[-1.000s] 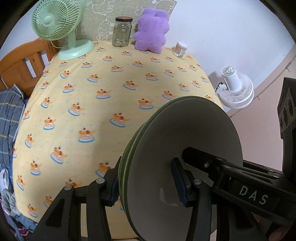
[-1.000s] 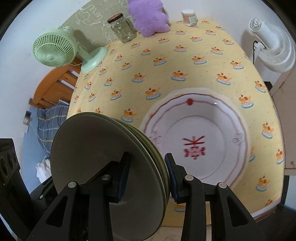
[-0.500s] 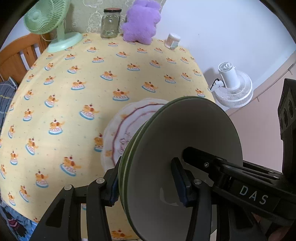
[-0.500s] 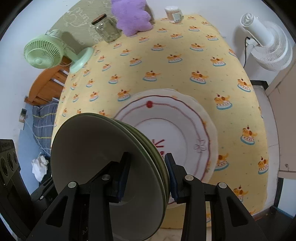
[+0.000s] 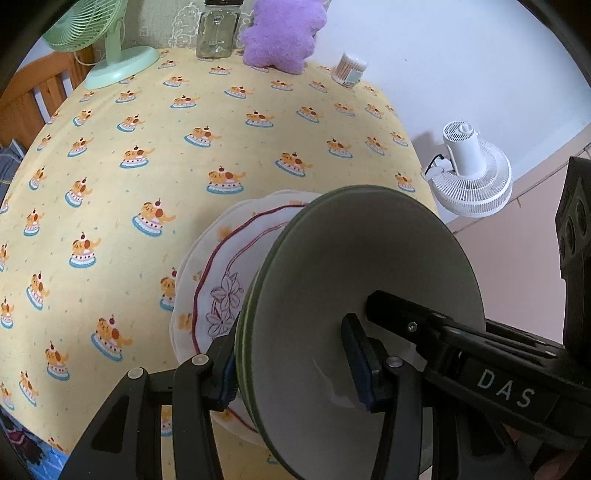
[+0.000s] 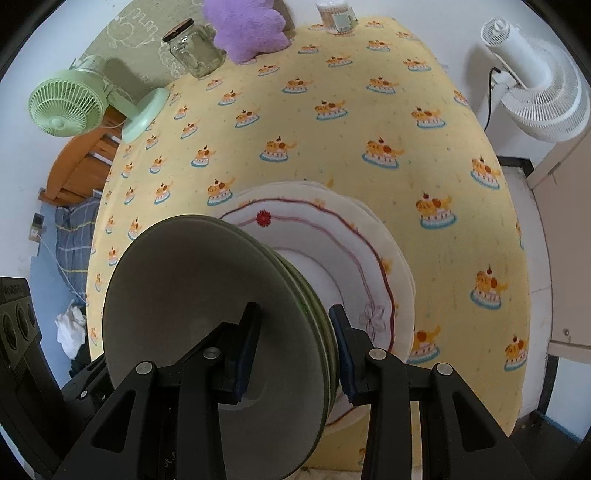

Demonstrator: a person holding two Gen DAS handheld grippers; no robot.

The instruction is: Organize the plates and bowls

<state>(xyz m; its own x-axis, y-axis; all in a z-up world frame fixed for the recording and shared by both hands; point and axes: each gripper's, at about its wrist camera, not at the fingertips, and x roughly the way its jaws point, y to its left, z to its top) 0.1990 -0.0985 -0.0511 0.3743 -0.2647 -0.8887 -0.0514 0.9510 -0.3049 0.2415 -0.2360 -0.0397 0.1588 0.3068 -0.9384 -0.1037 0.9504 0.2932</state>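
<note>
Both grippers clamp one small stack of grey-green plates (image 5: 369, 280) from opposite rims; it also shows in the right wrist view (image 6: 207, 295). My left gripper (image 5: 295, 373) and my right gripper (image 6: 293, 349) are each shut on its edge. The stack hangs just above a pile of white plates with red scalloped lines and a flower motif (image 5: 221, 280), seen also in the right wrist view (image 6: 351, 251), lying on the yellow patterned tablecloth (image 5: 147, 147). The stack hides much of the white plates.
At the table's far edge stand a green desk fan (image 5: 110, 55), a glass jar (image 5: 216, 31), a purple plush toy (image 5: 284, 37) and a cotton-swab tub (image 5: 349, 70). A white fan (image 5: 472, 177) stands off the right edge. A wooden bed frame (image 6: 81, 166) is at left.
Both grippers have carried the grey-green stack over the white plates and lower toward them. The white plates now lie directly under the stack.
</note>
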